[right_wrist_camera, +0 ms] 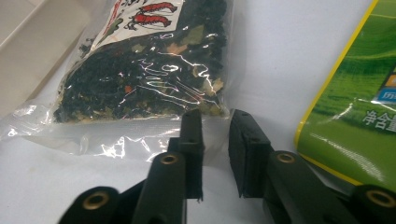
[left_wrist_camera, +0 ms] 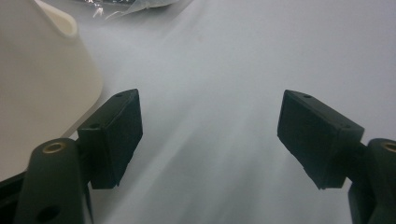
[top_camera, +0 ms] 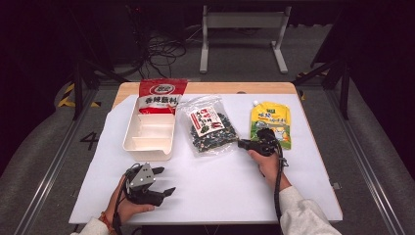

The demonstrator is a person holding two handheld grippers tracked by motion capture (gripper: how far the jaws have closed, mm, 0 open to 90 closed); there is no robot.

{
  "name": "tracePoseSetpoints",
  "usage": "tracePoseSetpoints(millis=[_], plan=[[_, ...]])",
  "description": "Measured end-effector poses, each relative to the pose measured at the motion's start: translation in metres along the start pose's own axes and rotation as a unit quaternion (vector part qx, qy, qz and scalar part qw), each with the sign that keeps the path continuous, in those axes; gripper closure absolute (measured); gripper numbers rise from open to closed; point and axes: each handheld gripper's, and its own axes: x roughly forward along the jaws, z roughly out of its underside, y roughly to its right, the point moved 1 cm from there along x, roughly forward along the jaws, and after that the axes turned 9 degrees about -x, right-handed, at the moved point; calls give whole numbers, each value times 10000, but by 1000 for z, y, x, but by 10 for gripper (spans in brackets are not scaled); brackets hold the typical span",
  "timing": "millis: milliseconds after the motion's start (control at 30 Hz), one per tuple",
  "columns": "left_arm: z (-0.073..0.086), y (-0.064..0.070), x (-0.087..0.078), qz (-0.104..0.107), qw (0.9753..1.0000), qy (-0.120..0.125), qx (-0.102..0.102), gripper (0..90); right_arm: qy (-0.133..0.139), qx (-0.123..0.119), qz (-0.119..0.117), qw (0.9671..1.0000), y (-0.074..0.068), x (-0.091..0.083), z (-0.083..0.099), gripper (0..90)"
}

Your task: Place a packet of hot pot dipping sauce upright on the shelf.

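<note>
A clear bag of dark dried flakes (top_camera: 210,127) with a red and white label lies mid-table. My right gripper (top_camera: 240,143) is at its near right corner. In the right gripper view the jaws (right_wrist_camera: 215,114) stand a narrow gap apart, and the bag's (right_wrist_camera: 149,70) clear sealed edge reaches in between them. My left gripper (top_camera: 166,180) rests low near the front left of the table, wide open (left_wrist_camera: 211,95) with nothing between its pads, just below the cream tray's (left_wrist_camera: 42,84) rounded corner.
A cream divided tray (top_camera: 128,132) sits left of the clear bag, with a red bag (top_camera: 161,95) at its far end. A yellow and green spout pouch (top_camera: 270,120) (right_wrist_camera: 359,93) lies right of my right gripper. A white sheet (top_camera: 215,191) covers the table.
</note>
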Motion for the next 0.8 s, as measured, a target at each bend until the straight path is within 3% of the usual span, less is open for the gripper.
tracePoseSetpoints(millis=[100, 367, 800], plan=[[0, 1, 1, 44, 10000, -7, -51, 229, -18, 12, 13, 10000, 0, -1, 1, 833], [-5, 3, 6, 222, 9997, 28, -85, 220, -166, -298, -127, 9993, -7, -13, 9, 873], [-16, 11, 16, 592, 9982, 22, -47, 203, -416, -619, -397, 9964, -26, -67, 52, 890]])
